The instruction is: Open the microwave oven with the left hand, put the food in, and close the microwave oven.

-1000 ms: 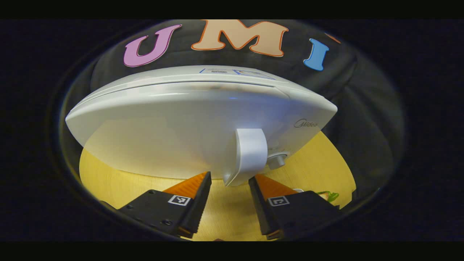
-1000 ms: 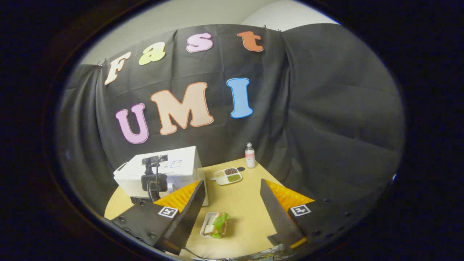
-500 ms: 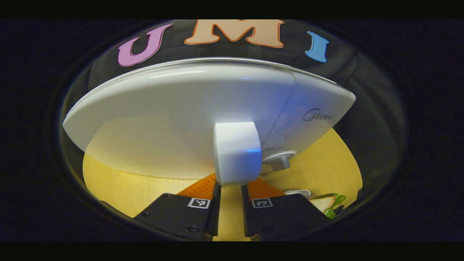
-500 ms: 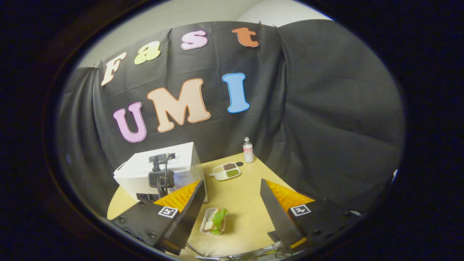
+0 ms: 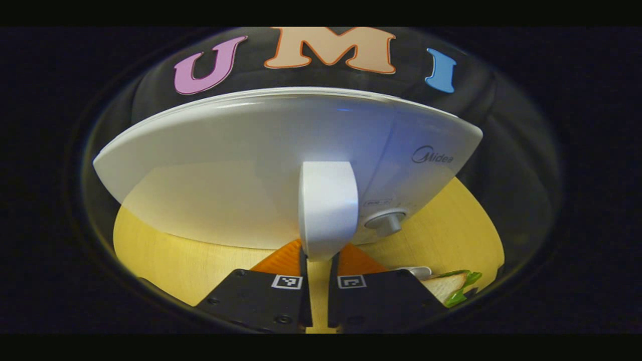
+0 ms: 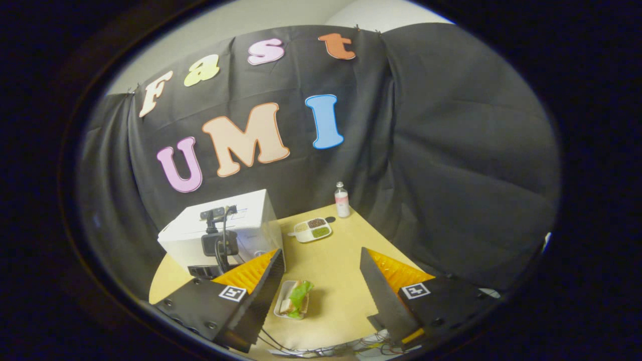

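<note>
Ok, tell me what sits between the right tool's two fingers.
In the right gripper view, the sandwich dish lies on the bare table below the open right tool, nearer one finger; nothing is gripped.

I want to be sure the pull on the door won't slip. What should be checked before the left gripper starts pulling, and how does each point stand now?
1. Left gripper closed on the door handle: ok, both fingers press its lower end.
2. Grip far enough up the handle: cannot tell; only the tip sits between the fingers.
3. Microwave door shut, ready to pull: ok.
4. Door's swing path free of the sandwich plate: cannot tell; the plate lies in front, off to the side.
5. Right gripper out of the way: ok, open, hanging above the table.
</note>
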Demonstrator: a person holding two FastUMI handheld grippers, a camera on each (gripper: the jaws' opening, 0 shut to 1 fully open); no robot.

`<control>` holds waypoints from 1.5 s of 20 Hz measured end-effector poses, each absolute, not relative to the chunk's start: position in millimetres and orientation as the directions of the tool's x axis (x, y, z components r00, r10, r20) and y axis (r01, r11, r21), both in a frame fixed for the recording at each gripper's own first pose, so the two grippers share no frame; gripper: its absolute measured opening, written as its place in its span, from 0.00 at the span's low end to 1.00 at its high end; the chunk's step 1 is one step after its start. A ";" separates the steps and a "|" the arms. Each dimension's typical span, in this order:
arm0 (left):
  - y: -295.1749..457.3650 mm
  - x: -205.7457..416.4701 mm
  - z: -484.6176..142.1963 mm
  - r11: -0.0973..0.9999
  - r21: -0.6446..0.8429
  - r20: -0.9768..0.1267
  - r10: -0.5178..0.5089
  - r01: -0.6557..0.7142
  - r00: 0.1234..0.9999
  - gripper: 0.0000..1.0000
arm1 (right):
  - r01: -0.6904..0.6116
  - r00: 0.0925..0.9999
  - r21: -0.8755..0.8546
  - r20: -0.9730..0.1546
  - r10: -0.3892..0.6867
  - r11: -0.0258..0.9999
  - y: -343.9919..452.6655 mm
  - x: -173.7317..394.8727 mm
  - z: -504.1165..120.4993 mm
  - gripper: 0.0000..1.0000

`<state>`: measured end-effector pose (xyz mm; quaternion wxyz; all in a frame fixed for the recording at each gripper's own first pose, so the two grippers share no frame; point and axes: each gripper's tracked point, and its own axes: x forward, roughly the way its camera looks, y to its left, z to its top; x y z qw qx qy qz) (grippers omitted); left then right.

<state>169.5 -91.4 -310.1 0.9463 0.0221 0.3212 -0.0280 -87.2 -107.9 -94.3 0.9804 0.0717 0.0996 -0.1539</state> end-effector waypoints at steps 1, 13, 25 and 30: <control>-91.4 168.6 -310.3 0.997 0.023 -0.608 -0.041 0.069 0.793 0.12 | 0.310 0.934 0.110 -0.224 -0.280 0.944 -109.8 -86.4 -96.0 0.96; -89.5 167.4 -307.4 1.000 -0.008 -0.536 -0.011 0.008 0.844 0.07 | 0.219 0.947 0.087 -0.259 -0.190 0.972 -130.7 -76.7 -108.4 0.91; -60.9 66.9 -313.2 0.997 0.034 -0.527 0.078 -0.070 0.846 0.11 | 0.018 0.933 0.094 -0.360 0.017 0.995 -119.7 -43.5 -144.4 0.92; -39.9 28.9 -314.1 0.994 0.055 -0.524 0.114 -0.099 0.844 0.09 | -0.079 0.914 0.109 -0.389 0.116 0.991 -88.6 -36.0 -152.6 0.96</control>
